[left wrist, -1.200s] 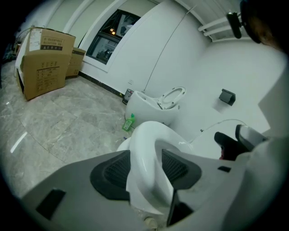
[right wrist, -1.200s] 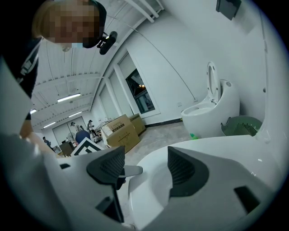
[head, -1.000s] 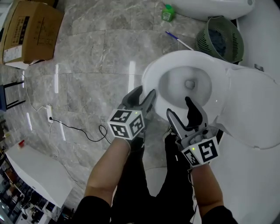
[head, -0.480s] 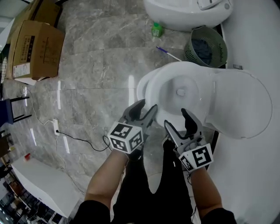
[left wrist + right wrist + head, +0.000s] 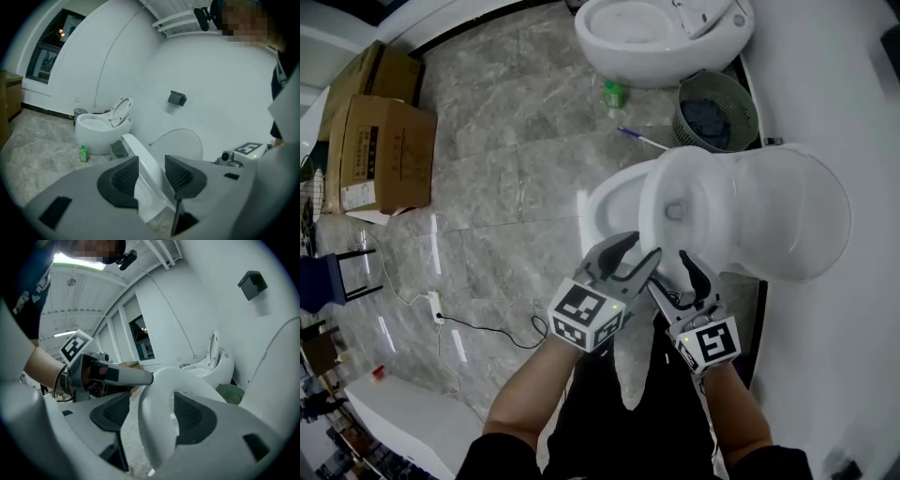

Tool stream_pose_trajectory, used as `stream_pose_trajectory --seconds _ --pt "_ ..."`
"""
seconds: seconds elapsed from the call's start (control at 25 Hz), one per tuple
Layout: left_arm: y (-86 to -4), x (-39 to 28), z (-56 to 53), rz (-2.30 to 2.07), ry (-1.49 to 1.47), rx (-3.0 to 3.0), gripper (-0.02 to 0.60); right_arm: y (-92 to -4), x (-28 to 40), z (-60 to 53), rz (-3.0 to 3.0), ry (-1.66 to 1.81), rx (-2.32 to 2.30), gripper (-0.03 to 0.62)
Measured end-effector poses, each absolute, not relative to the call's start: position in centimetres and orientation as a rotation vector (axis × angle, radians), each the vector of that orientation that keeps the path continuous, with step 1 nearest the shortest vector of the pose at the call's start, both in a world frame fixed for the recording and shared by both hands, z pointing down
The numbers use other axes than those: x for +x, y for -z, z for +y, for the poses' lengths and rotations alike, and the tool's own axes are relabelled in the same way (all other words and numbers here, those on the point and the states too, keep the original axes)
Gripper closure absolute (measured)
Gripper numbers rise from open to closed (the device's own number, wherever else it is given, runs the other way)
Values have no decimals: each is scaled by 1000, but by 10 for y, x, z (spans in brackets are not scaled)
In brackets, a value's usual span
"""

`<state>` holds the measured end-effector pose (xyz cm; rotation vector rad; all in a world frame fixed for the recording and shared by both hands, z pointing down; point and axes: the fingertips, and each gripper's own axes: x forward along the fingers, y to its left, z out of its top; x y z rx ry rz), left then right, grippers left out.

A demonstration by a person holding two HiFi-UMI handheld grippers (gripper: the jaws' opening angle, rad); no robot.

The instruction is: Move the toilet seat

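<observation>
The white toilet seat is tilted up off the bowl rim, partway toward the raised lid. My left gripper holds the seat's front edge; its jaws have just been closing, and the thin seat rim runs between both pads. My right gripper grips the same edge just to the right, with the thick seat rim filling the gap between its pads. In the right gripper view the left gripper shows beside the seat.
A second toilet stands at the back, with a green basket, a green bottle and a pen on the marble floor near it. Cardboard boxes sit far left. A cable trails on the floor. The white wall runs along the right.
Both grippers have risen, and the seat has lifted from flat on the bowl to a steep tilt. The left jaws have narrowed on the rim.
</observation>
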<state>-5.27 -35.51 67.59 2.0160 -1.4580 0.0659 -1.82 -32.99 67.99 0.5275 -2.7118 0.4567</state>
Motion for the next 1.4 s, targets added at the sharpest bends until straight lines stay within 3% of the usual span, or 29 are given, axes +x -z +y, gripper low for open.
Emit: stream_pose_trajectory --seconds 0.68,1.4 --pt "-589 57 -424 -1271 -168 2316 413 -619 82 -399 -2634 -355 958 349" --pt "-559 198 -505 -1110 -199 2466 416 -588 217 -477 -2490 -316 1230 345"
